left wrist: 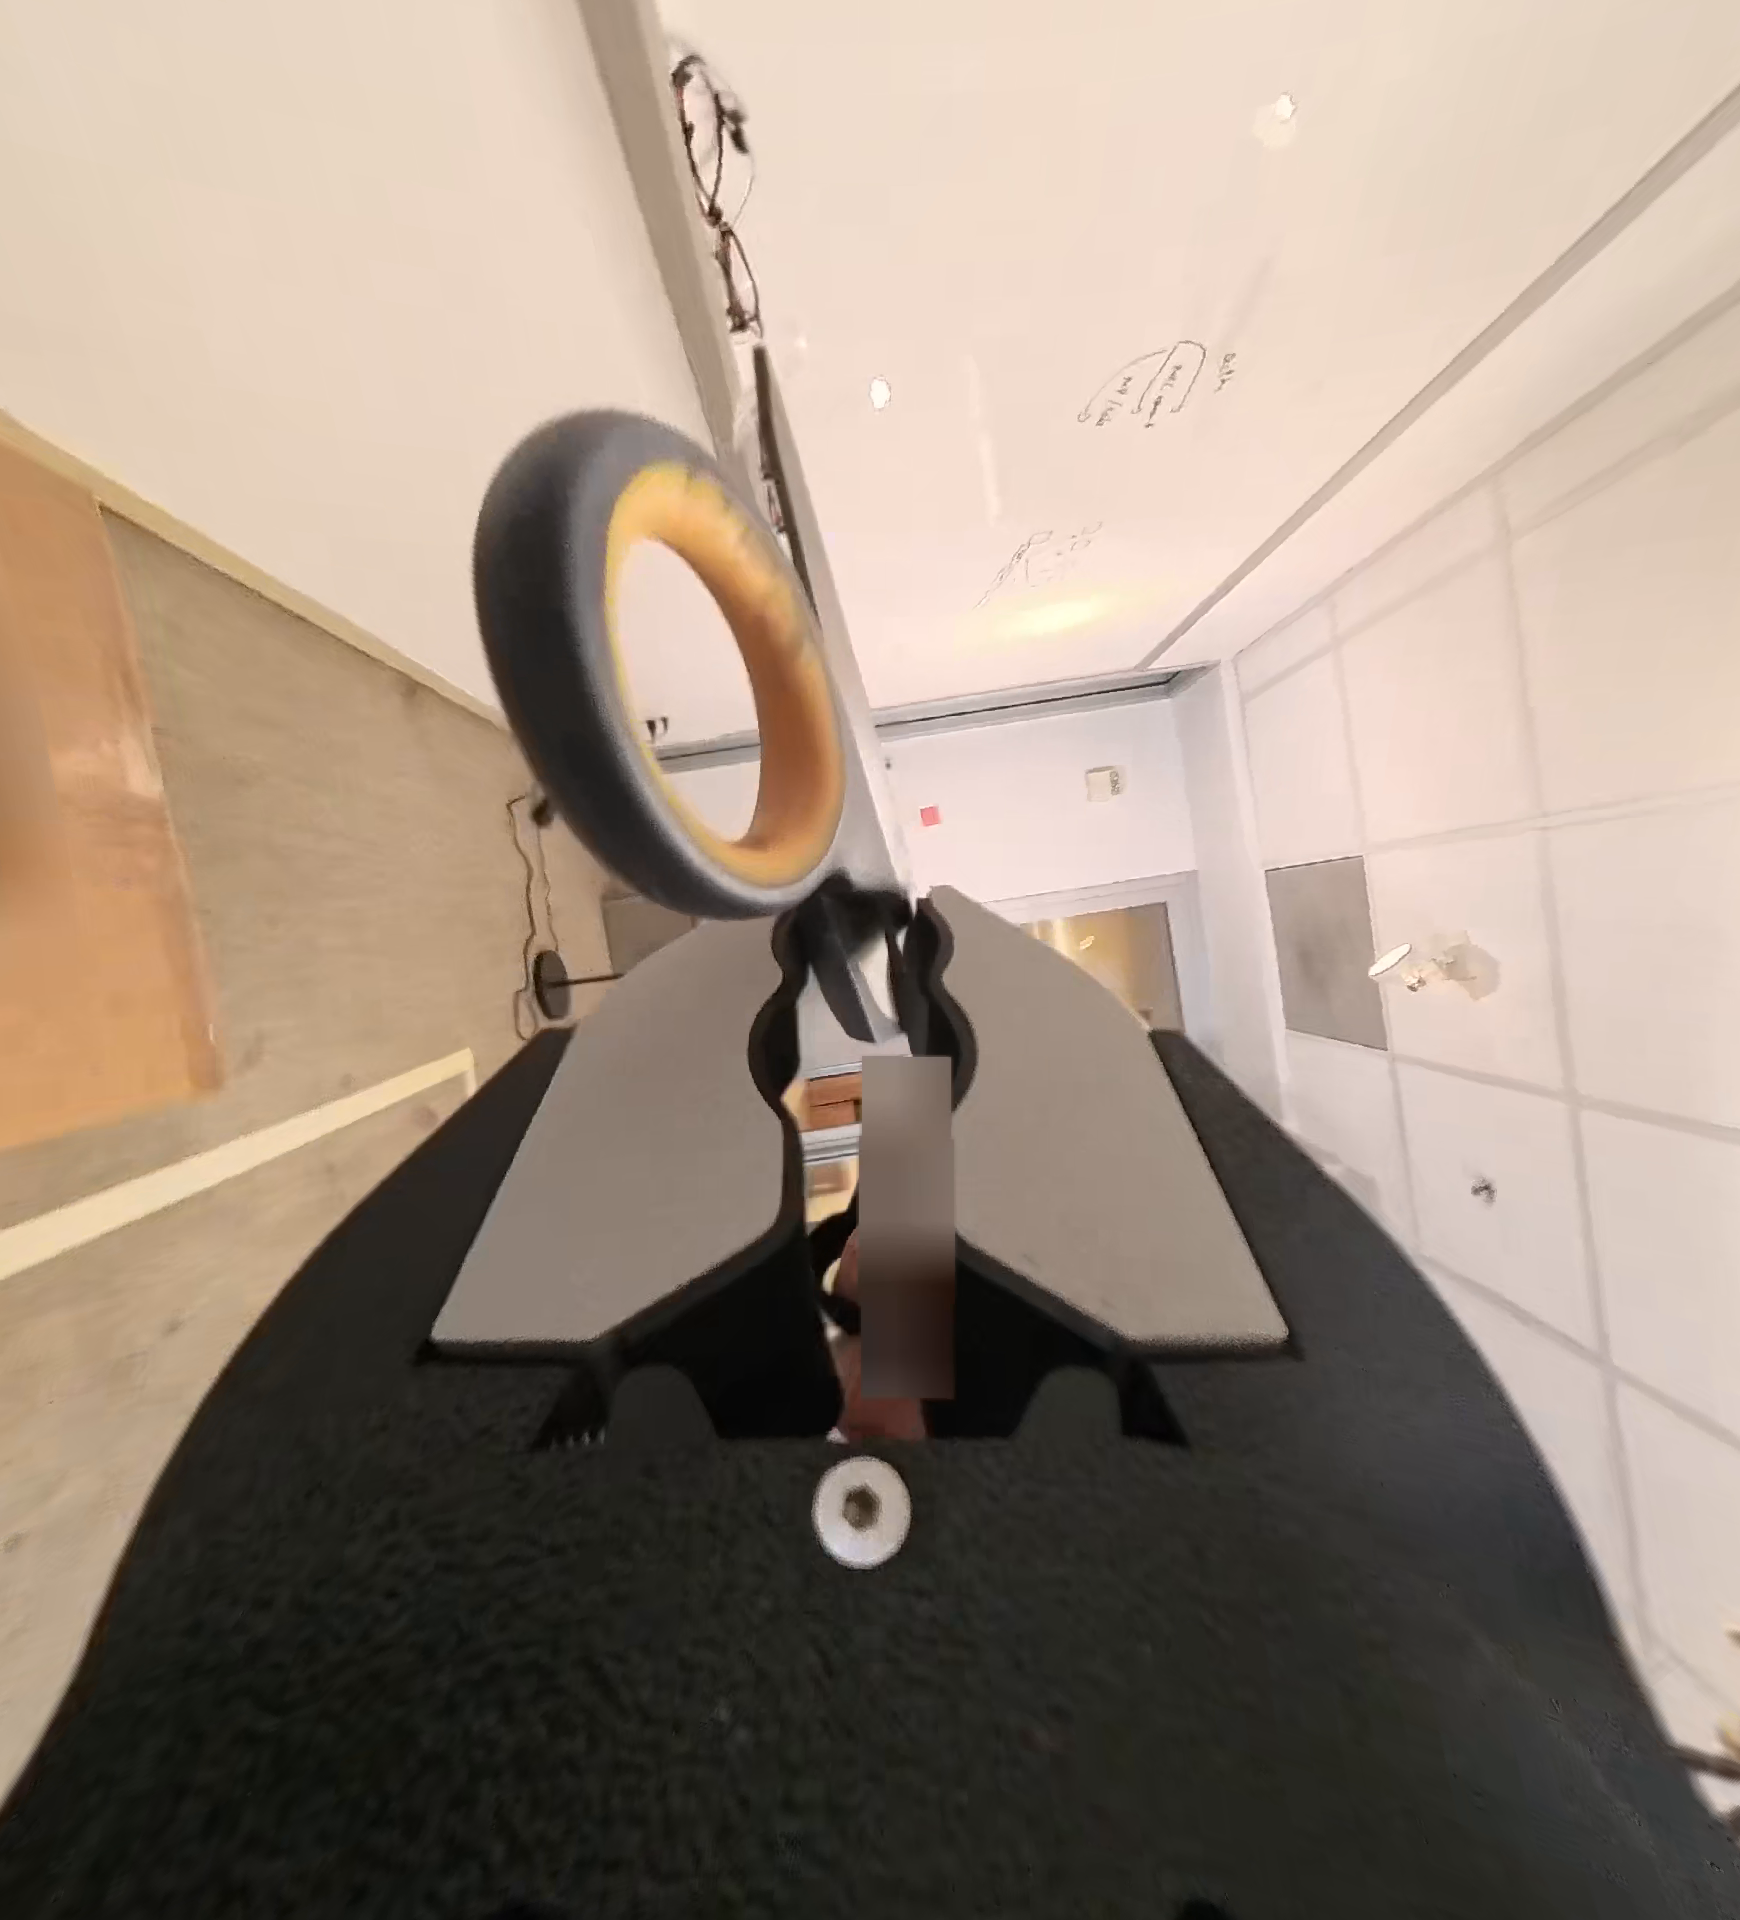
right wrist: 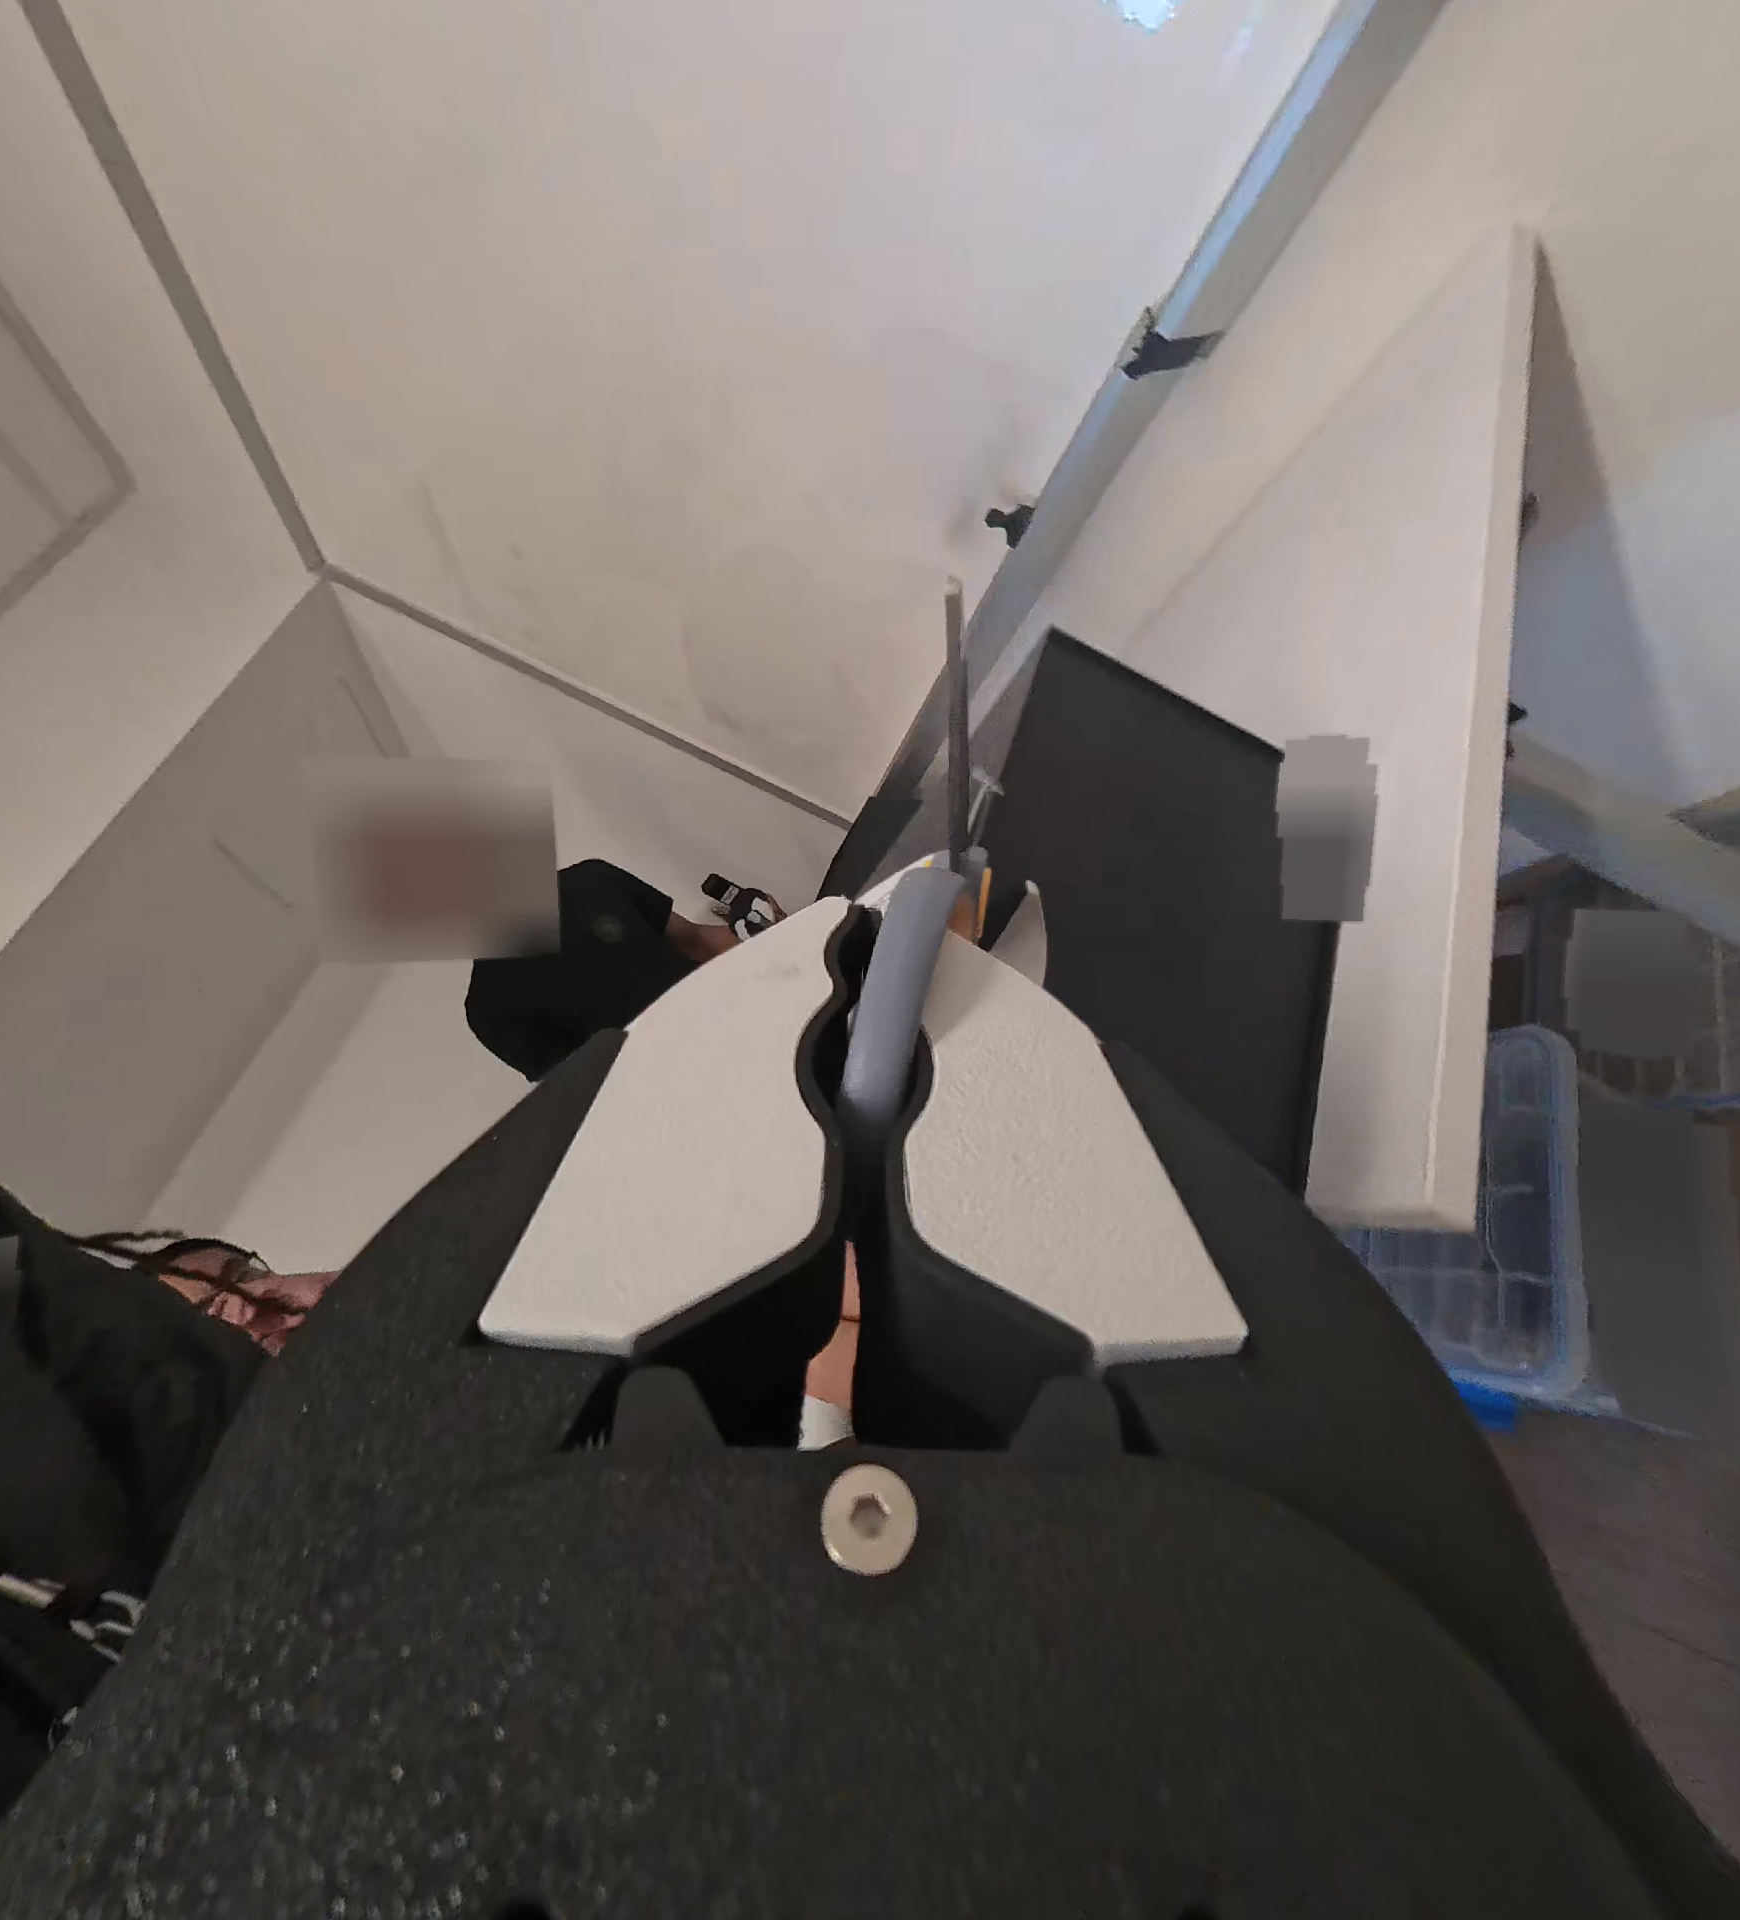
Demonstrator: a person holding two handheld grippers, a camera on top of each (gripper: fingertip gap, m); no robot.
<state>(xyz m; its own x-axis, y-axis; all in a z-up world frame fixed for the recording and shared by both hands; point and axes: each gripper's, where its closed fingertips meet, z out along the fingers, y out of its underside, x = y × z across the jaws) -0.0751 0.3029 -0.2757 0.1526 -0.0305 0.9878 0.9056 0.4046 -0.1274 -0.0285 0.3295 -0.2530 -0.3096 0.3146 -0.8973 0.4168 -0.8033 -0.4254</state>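
Observation:
My left gripper (left wrist: pixel 861 914) is shut on a pair of scissors, pinching the part just below its grey ring handle (left wrist: pixel 554 665), which has a yellow inner lining. The metal blade (left wrist: pixel 804 540) runs up and away from the jaws. My right gripper (right wrist: pixel 939 914) is shut on a grey scissor handle loop (right wrist: pixel 892 997), and a thin metal blade (right wrist: pixel 952 707) points up beyond the fingertips. I cannot tell whether both grippers hold the same pair. Both are raised in the air, away from any surface.
White panelled walls fill both tilted views. A wood-look floor (left wrist: pixel 346 831) lies at the left. A person in black (right wrist: pixel 575 966) sits beyond the right gripper. A black panel (right wrist: pixel 1157 883), a white board (right wrist: pixel 1448 727) and a blue plastic bin (right wrist: pixel 1510 1247) stand to its right. The left gripper's tips are roughly 7 cm from the right gripper's.

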